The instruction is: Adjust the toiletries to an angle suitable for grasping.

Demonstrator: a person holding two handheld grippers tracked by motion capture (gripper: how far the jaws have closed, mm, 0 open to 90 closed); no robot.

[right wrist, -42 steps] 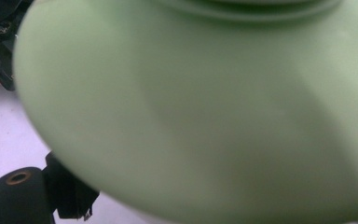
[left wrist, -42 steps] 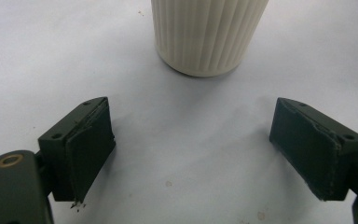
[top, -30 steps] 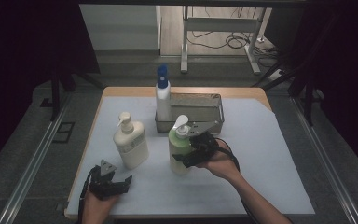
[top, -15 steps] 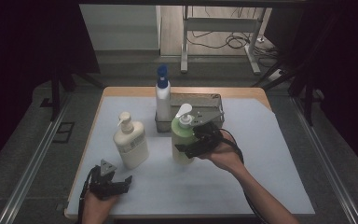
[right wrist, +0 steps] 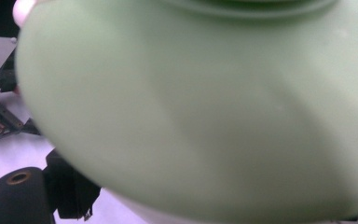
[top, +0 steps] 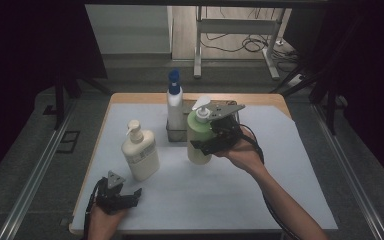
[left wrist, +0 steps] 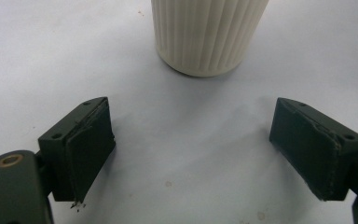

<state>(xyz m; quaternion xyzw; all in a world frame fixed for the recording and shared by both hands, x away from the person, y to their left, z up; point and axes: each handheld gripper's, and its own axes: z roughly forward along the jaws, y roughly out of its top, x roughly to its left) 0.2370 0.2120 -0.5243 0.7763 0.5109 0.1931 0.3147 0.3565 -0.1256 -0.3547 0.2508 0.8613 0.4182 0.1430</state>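
Observation:
A green pump bottle (top: pixel 197 131) hangs above the white mat, close in front of the metal basket (top: pixel 178 136). My right gripper (top: pixel 206 142) is shut on its body from the right side. In the right gripper view the green bottle (right wrist: pixel 205 107) is very near, and one black finger (right wrist: pixel 72 193) shows at the lower left. My left gripper (top: pixel 133 195) rests near the table's front left edge, open. Between its spread jaws (left wrist: pixel 200 154) there is only mat. The ribbed base of a cream pump bottle (left wrist: pixel 207 32) stands just ahead of it, untouched.
The cream bottle (top: pixel 141 153) stands upright left of centre. A white bottle with a blue cap (top: pixel 175 102) stands in the left end of the basket at the back. The white mat (top: pixel 285 170) spreads over the wooden table; dark floor and rails lie beyond its edges.
My right gripper has lifted the green bottle off the mat and carried it a little toward the basket. The left gripper and the cream bottle have stayed put.

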